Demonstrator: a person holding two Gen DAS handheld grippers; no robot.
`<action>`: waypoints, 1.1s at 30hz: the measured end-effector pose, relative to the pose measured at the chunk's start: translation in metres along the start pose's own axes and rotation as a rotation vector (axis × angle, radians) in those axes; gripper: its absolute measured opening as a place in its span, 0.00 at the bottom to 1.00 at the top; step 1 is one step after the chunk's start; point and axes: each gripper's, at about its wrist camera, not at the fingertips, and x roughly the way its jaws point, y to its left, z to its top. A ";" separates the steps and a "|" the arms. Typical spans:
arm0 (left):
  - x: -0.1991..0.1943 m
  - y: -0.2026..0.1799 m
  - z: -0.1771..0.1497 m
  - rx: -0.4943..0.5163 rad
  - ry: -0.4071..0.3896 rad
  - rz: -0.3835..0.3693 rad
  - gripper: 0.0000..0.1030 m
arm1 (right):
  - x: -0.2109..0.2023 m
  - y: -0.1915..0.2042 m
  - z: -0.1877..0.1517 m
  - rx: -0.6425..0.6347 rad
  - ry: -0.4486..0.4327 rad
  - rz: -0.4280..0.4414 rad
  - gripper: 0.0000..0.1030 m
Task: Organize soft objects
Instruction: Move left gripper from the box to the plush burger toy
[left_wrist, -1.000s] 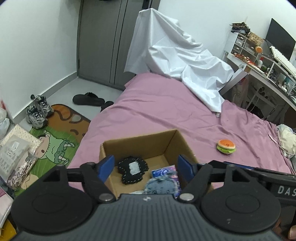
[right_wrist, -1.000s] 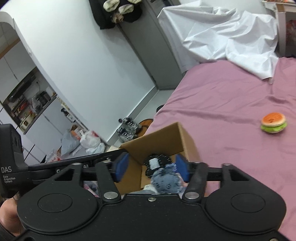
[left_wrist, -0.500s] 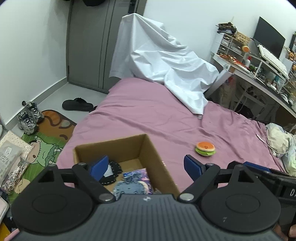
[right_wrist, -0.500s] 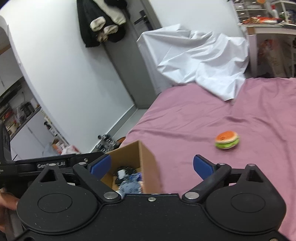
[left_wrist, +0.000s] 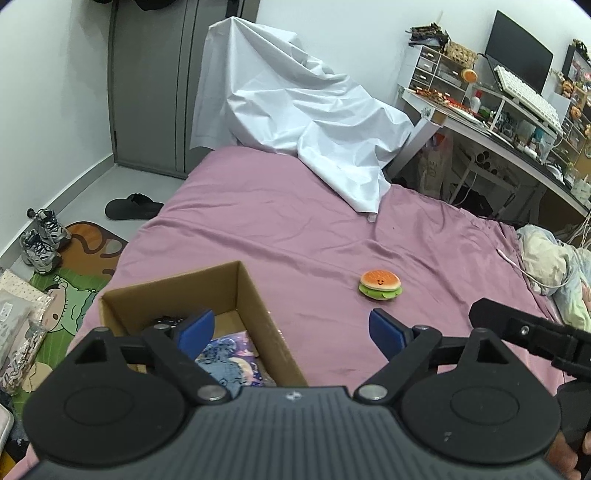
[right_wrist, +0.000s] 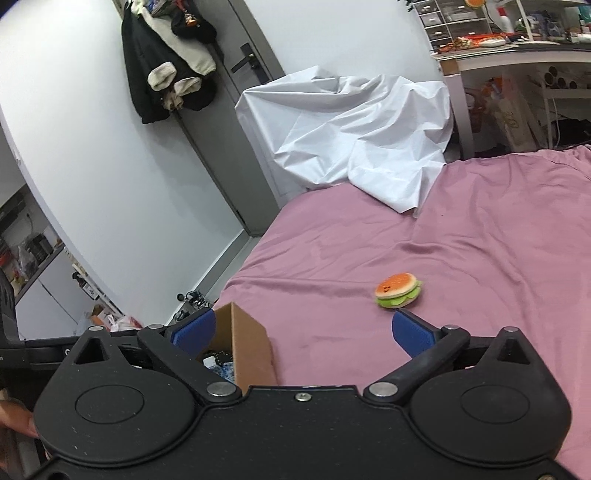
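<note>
Your right gripper (right_wrist: 301, 330) has let the grey plush go into the box (left_wrist: 258, 306); its empty jaws are opening, your left gripper (left_wrist: 291, 328) gapes empty, so the burger (right_wrist: 399, 291) comes next

Your right gripper (right_wrist: 301, 330) has let go of the fuzzy grey-blue plush (left_wrist: 225, 369), which now lies in the brown cardboard box (left_wrist: 255, 295); its jaws are opening, with nothing between them. Both grippers have swung toward three o'clock, and your left gripper (left_wrist: 291, 328) now spans the box's wall, spread wider.
</note>
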 end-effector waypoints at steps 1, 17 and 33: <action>0.002 -0.002 0.000 -0.001 0.002 0.001 0.87 | 0.000 -0.003 0.000 0.000 0.001 -0.003 1.00; 0.031 -0.034 0.010 -0.003 0.028 -0.002 0.87 | 0.004 -0.049 0.002 0.055 0.015 -0.033 1.00; 0.091 -0.075 0.024 -0.019 0.080 -0.036 0.87 | 0.035 -0.100 0.016 0.209 0.058 -0.003 0.77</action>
